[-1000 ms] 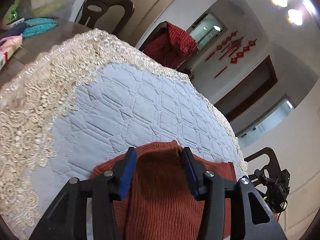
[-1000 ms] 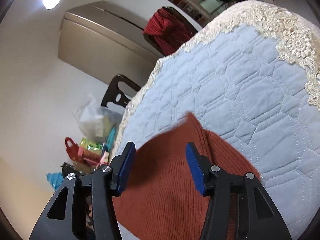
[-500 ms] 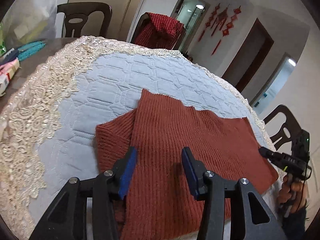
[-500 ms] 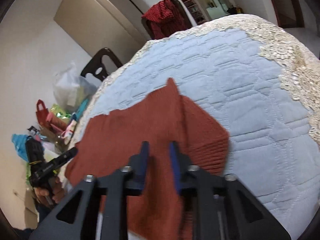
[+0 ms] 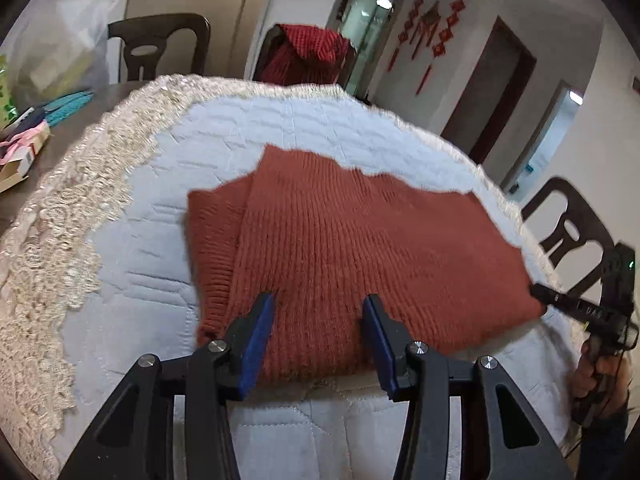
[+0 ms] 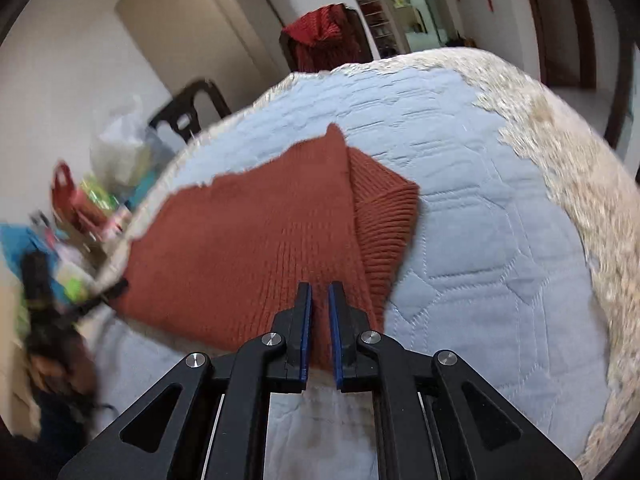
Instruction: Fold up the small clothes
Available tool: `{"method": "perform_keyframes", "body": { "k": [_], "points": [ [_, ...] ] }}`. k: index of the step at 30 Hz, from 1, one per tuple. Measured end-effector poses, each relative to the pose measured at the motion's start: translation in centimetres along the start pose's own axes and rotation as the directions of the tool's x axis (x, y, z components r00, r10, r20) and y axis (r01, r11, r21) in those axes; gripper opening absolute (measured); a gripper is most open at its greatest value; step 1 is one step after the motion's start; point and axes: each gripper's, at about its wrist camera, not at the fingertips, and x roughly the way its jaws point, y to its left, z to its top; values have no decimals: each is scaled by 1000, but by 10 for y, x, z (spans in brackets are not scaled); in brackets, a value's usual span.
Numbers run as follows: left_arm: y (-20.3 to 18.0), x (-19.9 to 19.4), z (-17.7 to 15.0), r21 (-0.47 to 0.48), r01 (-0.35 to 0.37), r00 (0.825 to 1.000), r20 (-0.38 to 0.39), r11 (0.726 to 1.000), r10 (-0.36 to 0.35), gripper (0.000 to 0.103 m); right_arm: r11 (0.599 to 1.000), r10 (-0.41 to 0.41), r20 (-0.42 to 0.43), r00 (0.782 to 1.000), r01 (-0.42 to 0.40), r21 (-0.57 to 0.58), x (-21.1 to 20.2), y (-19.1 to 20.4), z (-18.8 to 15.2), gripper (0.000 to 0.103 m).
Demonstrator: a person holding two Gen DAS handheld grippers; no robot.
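The sweater (image 5: 360,248) lies on the counter (image 5: 152,288), long axis running between both hands. The right gripper (image 6: 320,300) jaws pinch its near edge; the left gripper (image 5: 320,304) jaws stand apart astride that edge, not pressing.

The right gripper (image 6: 320,300) pinches the near edge of the rust-red knit garment (image 6: 248,240). It lies on the quilted blue tablecloth (image 6: 500,240), a folded flap toward the lace-trimmed right edge.

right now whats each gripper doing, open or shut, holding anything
Left gripper: fingers stand apart over the rust-red knit sweater; no grip shows.
Right gripper: fingers closed on the sweater's near edge.
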Motion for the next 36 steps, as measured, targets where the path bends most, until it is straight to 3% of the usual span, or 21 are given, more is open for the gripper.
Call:
{"method": "perform_keyframes", "body": {
  "k": [6, 9, 13, 16, 18, 22, 24, 26, 28, 31, 34, 36],
  "points": [
    [-32, -9, -2, 81, -25, 1000, -2, 996, 25, 49, 994, -82, 20, 996, 83, -77, -15, 23, -4, 8],
    [-60, -5, -3, 117, 46, 999, -18, 992, -44, 49, 990, -22, 11, 1000, 23, -139, -10, 53, -8, 8],
    [-87, 12, -7, 150, 82, 996, -50, 985, -75, 49, 979, 24, -33, 999, -30, -202, 16, 81, -14, 8],
    [-97, 34, -16, 178, 29, 993, -115, 984, -9, 49, 976, 1, -106, 994, -24, -216, 40, 81, -21, 8],
    [-104, 30, -19, 226, -1, 995, -93, 974, 22, 49, 979, 21, -91, 996, -40, -202, 33, 80, -21, 8],
    [-98, 16, -16, 205, -3, 998, -66, 979, 16, 49, 976, 30, -27, 999, -35, -213, 10, 76, -20, 8],
    [-87, 11, -14, 181, -29, 999, -26, 983, 34, 49, 984, 12, -10, 1000, -13, -175, 7, 65, -18, 9],
    [-69, 16, -14, 137, -39, 998, -46, 990, 46, 49, 993, -42, -27, 999, 38, -110, 10, 43, -20, 9],
    [-57, 16, -15, 104, 0, 998, -60, 995, 6, 49, 998, 23, -38, 999, -25, -49, 9, 29, -21, 8],
    [-55, 5, -11, 107, 18, 999, -29, 994, -15, 49, 997, 34, -19, 999, -35, -65, 2, 35, -17, 9],
    [-47, -1, -4, 86, -21, 999, 25, 996, 19, 49, 997, 58, 40, 998, -56, -43, -7, 34, -9, 9],
    [-30, 3, 0, 37, -50, 999, 13, 998, 50, 49, 1000, 25, 41, 999, -24, -8, -3, 24, -5, 9]
  ]
}}
